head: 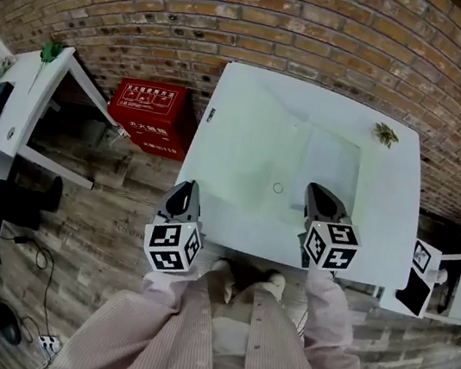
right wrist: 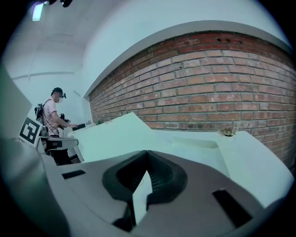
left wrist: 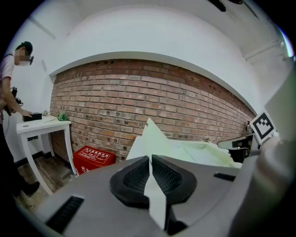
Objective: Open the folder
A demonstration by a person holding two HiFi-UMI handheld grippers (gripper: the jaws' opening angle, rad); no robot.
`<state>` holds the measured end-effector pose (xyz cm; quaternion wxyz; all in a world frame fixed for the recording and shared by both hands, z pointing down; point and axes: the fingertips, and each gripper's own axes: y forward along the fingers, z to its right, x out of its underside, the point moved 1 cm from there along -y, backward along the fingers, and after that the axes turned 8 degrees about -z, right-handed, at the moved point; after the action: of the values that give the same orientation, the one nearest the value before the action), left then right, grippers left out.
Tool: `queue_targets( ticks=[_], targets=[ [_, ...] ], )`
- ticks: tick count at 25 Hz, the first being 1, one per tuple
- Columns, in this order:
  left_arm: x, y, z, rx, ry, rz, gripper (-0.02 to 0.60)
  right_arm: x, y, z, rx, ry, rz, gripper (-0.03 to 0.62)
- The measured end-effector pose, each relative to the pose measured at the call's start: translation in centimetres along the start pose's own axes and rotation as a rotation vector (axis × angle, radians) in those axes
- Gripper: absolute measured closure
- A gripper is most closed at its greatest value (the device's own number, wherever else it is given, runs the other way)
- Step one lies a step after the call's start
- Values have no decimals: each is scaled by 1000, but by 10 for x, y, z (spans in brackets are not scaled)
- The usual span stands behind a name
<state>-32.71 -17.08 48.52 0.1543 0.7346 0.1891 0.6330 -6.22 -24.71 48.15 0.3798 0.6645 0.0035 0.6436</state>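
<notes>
Pale green card fills my screens: the folder (head: pixel 253 152) lies on the white table (head: pixel 387 214), just past both tools. Nearest me in the head view, the left gripper (head: pixel 186 188) hangs at seven o'clock, off the table's near edge and over the plank floor. Its jaws are a hairline apart with nothing in them. The right gripper (head: pixel 318 192) is at five o'clock, above the folder's near edge, with its jaws pressed together and empty. I judge the opening about half done: the cover is raised but not laid flat, and neither tool holds it. The next move, as I see it, calls for a nudge or a fresh pinch on the cover's free edge to swing it over towards nine o'clock. That should be gentle, since the table ends close on that side. From above the folder looks almost flat. Only the gripper views show the cover standing as a tilted peak, at twelve o'clock ahead of the left jaws and at ten ahead of the right. Farthest off, the right gripper view shows a small plant (right wrist: pixel 226 132) at two o'clock before the brick wall (right wrist: pixel 208 78), while the head view alone shows how each tool stands relative to the table.
</notes>
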Motion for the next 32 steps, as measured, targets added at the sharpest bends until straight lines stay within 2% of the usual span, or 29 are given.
queue_targets(
  ticks=[10, 17, 32],
  targets=[
    [18, 14, -18, -10, -79, -52, 561, -1, 12, -55, -72, -15, 47, 589],
    [30, 22, -29, -49, -154, -73, 553, 6, 17, -86, -131, -23, 48, 589],
    [52, 38, -43, -203, -150, -131, 510, 8, 25, -107, -222, -39, 33, 589]
  ],
)
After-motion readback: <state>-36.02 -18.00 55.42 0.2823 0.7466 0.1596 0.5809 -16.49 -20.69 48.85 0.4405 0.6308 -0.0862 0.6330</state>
